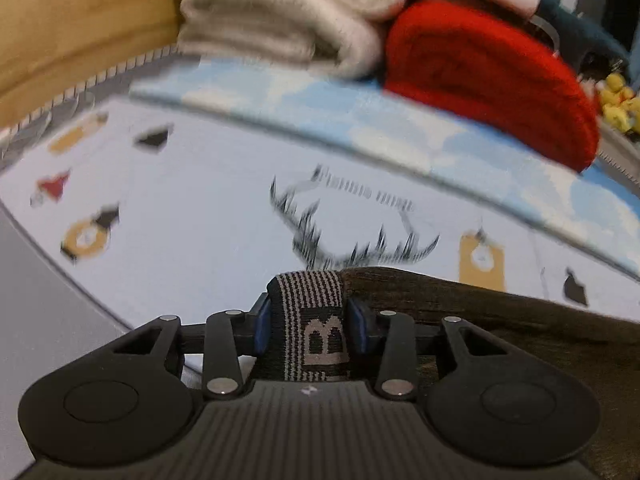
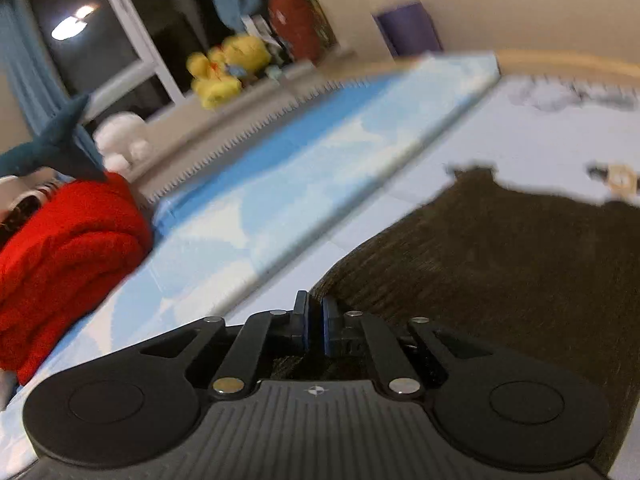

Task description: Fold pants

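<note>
The pants are dark brown (image 1: 500,320) with a black-and-grey striped waistband (image 1: 308,320) bearing a letter B. My left gripper (image 1: 310,324) is shut on that waistband, held over the pale patterned bed sheet (image 1: 180,220). In the right wrist view the pants (image 2: 500,260) spread to the right over the sheet. My right gripper (image 2: 316,320) has its jaws nearly together on the brown fabric's edge. Both views are blurred by motion.
A red folded blanket (image 1: 492,80) and a beige folded blanket (image 1: 280,12) lie on a blue cloud-print cover (image 1: 360,120) at the bed's far side. The red blanket shows at left in the right wrist view (image 2: 60,248). Yellow plush toys (image 2: 228,68) sit on a sill.
</note>
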A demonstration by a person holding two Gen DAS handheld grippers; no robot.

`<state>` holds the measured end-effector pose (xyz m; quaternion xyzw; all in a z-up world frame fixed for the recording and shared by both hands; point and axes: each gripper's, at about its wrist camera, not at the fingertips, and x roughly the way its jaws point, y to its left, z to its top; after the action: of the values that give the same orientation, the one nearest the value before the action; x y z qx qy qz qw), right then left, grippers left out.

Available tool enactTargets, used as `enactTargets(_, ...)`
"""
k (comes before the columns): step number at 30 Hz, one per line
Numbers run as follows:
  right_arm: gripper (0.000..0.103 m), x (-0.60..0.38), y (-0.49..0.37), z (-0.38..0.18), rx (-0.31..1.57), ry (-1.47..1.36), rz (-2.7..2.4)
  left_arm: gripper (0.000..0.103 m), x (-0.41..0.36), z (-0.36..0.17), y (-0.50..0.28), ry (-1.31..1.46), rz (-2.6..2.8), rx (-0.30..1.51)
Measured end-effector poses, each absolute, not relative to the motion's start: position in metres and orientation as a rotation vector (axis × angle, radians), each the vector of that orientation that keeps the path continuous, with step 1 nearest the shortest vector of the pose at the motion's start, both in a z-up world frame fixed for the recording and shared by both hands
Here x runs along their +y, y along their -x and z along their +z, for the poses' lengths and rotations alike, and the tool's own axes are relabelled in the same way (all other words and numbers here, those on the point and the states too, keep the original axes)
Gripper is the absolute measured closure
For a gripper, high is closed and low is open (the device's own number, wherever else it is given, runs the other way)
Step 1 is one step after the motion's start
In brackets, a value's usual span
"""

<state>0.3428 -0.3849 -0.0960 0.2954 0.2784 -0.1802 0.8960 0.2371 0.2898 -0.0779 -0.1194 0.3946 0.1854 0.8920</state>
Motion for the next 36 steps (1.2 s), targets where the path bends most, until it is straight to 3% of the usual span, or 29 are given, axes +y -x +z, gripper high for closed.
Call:
enactTargets(2,0.081,-0.384,-0.348,-0.102,0.685,-0.567,-0.360,0.058,0.290,-0.080,-0.241,0.249,0.391,0.870)
enactTargets(6,0.074,-0.383,-0.331,-0.080,0.660,-0.516,-0.379,0.056,0.293,-0.065,-0.240,0.289,0.390,0.838)
enactTargets(17,0.070,-0.389,-0.224,0.021,0.555,-0.449,-0.236,0.057,0.281,-0.003,-0.170,0.390,0.280,0.843)
enactTargets(19,0.070,-0.399,-0.193,0.035,0.544,-0.438,-0.213,0.066,0.279,0.009,-0.143,0.381,0.236,0.851)
enactTargets(21,0.071,-0.414,-0.162,0.045,0.538,-0.427,-0.220,0.095,0.276,0.019,-0.115,0.355,0.188,0.858)
enactTargets(22,0.073,-0.425,-0.144,0.048,0.534,-0.430,-0.227,0.098,0.273,0.023,-0.098,0.335,0.162,0.860)
enactTargets(24,0.097,-0.450,-0.112,0.049,0.538,-0.458,-0.248,0.102,0.269,0.026,-0.068,0.302,0.115,0.873)
enactTargets(31,0.095,-0.565,-0.018,0.011,0.613,-0.525,-0.471,0.100,0.271,0.012,-0.001,0.295,0.066,0.967)
enactTargets(36,0.091,-0.618,0.006,-0.057,0.929,-0.536,-0.520,0.090,0.292,-0.023,-0.002,0.304,0.121,1.116)
